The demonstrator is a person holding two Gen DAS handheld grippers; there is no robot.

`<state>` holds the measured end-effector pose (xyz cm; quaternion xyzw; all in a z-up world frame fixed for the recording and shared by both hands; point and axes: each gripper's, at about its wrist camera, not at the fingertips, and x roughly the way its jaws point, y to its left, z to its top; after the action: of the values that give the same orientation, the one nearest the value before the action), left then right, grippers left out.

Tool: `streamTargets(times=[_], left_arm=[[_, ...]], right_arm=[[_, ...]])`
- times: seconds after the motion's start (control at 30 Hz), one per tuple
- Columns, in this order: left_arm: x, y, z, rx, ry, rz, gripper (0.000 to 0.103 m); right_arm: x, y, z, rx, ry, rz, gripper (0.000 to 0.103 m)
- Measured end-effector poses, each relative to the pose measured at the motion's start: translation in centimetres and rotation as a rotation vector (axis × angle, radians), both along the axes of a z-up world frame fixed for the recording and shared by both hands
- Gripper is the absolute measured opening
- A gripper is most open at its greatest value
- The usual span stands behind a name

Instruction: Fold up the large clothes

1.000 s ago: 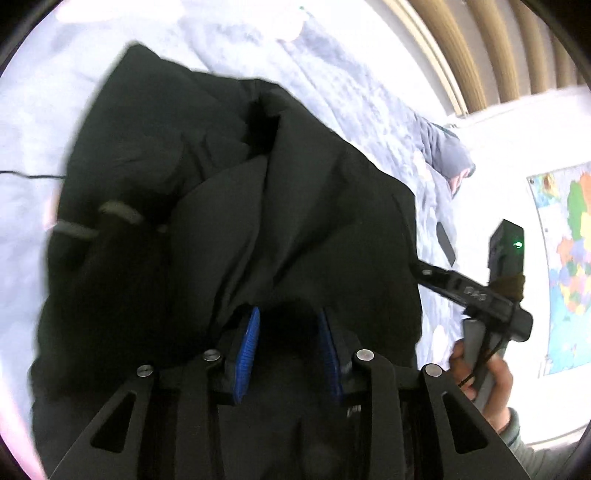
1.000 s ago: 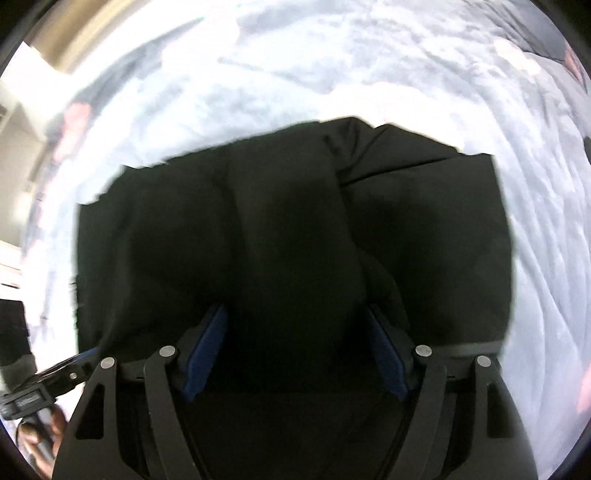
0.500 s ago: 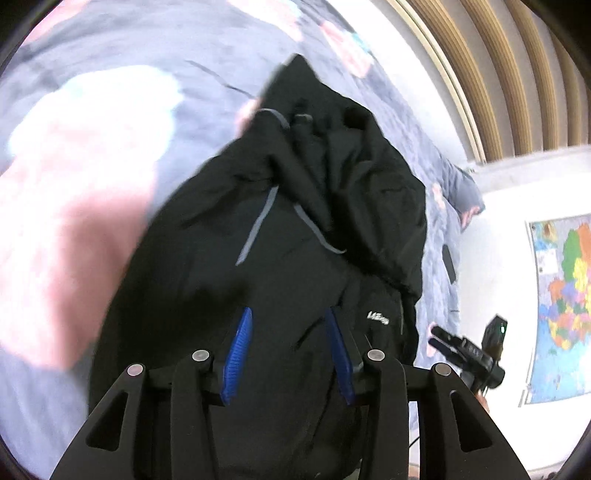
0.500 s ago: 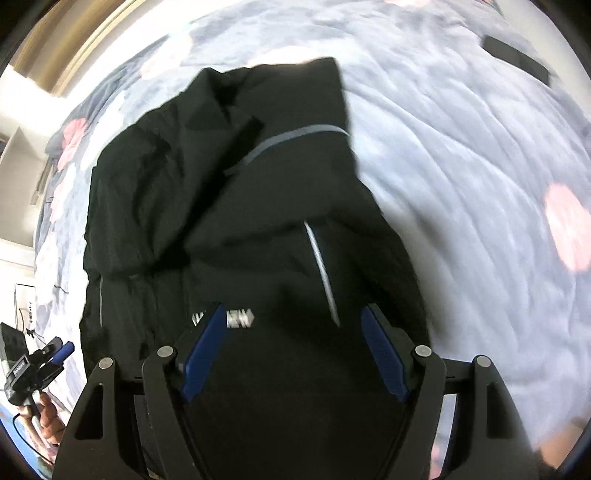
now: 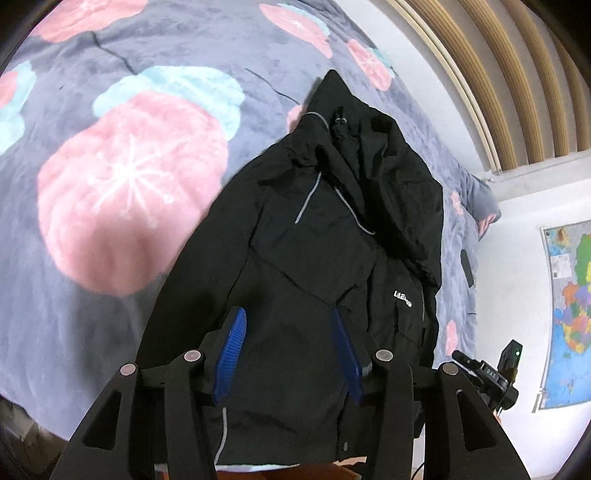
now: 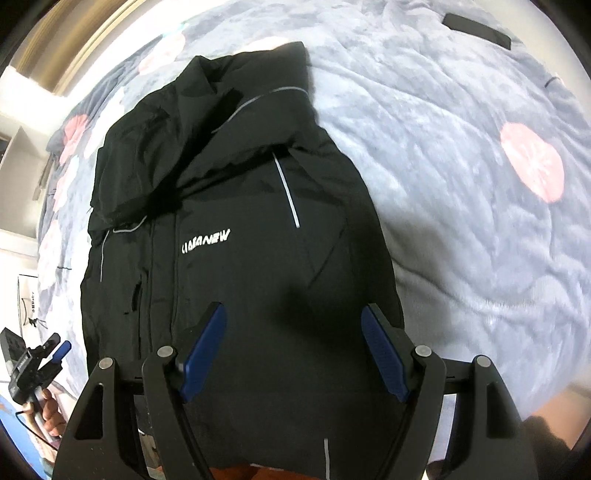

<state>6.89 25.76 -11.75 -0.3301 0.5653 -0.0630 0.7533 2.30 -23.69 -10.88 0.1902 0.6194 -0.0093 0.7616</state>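
Observation:
A black hooded jacket (image 5: pixel 314 266) with grey reflective stripes and a white chest logo lies front-up on the bed, its hem toward me. It also shows in the right wrist view (image 6: pixel 236 229). The hood is bunched at the far end. My left gripper (image 5: pixel 288 325) is open and empty, above the jacket's lower left part. My right gripper (image 6: pixel 293 328) is open and empty, above the lower right part. The right gripper's body (image 5: pixel 484 373) shows at the left view's right edge; the left gripper's body (image 6: pixel 33 362) shows at the right view's lower left.
The bed has a grey blanket (image 5: pixel 110 110) with pink and teal fruit prints. A black phone-like slab (image 6: pixel 476 29) lies on the blanket at the far right. A wall map (image 5: pixel 569 317) hangs beyond the bed. A wooden edge (image 6: pixel 266 474) sits under the jacket's hem.
Both grippers have pulled back and up from the jacket. A second ago they were down in the fabric; now both hang open above the spread jacket.

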Motion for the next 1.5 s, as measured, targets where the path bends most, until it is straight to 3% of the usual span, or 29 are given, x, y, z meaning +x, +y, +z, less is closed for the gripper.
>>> streamTargets(times=[0.17, 0.33, 0.4, 0.53, 0.7, 0.83, 1.0, 1.13, 1.27, 1.33, 1.37, 1.4, 1.5], left_arm=[[-0.9, 0.9, -0.3, 0.038, 0.034, 0.015, 0.054], [-1.9, 1.1, -0.6, 0.239, 0.076, 0.02, 0.055], [-2.4, 1.6, -1.1, 0.278, 0.095, 0.026, 0.055], [-3.1, 3.4, -2.6, 0.261, 0.133, 0.055, 0.056], [-4.0, 5.7, -5.1, 0.18, 0.18, 0.13, 0.056], [-4.9, 6.2, -6.6, 0.134, 0.209, 0.168, 0.056], [-5.8, 6.5, -7.1, 0.109, 0.212, 0.205, 0.064], [-5.9, 5.8, -7.8, 0.07, 0.231, 0.178, 0.067], [-5.9, 3.8, -8.2, 0.072, 0.234, 0.077, 0.067], [-6.0, 2.5, -7.9, 0.099, 0.22, 0.022, 0.061], [-6.1, 1.9, -7.5, 0.094, 0.202, -0.011, 0.04], [-6.3, 1.1, -7.2, 0.099, 0.192, -0.04, 0.033], [-6.6, 0.1, -6.1, 0.152, 0.161, -0.113, 0.026]], right_arm=[[-1.1, 0.1, -0.4, -0.008, 0.031, 0.015, 0.079], [-2.5, -0.2, -1.1, -0.064, 0.071, 0.048, 0.079], [-3.3, -0.7, -1.6, -0.095, 0.094, 0.05, 0.079], [-4.9, -2.9, -3.0, -0.111, 0.145, 0.012, 0.079], [-6.7, -5.2, -5.2, -0.073, 0.198, -0.033, 0.079], [-7.4, -5.2, -6.8, -0.011, 0.238, -0.029, 0.079], [-8.0, -4.5, -7.7, 0.014, 0.257, -0.01, 0.079], [-8.1, -4.7, -7.9, 0.024, 0.265, -0.005, 0.079], [-7.9, -4.9, -8.0, 0.035, 0.273, 0.0, 0.079], [-7.9, -5.0, -8.1, 0.044, 0.276, 0.003, 0.079], [-8.0, -5.1, -8.1, 0.055, 0.279, 0.003, 0.079], [-8.1, -4.9, -8.0, 0.064, 0.282, 0.002, 0.079], [-9.1, -4.5, -8.2, 0.094, 0.298, 0.026, 0.079]])
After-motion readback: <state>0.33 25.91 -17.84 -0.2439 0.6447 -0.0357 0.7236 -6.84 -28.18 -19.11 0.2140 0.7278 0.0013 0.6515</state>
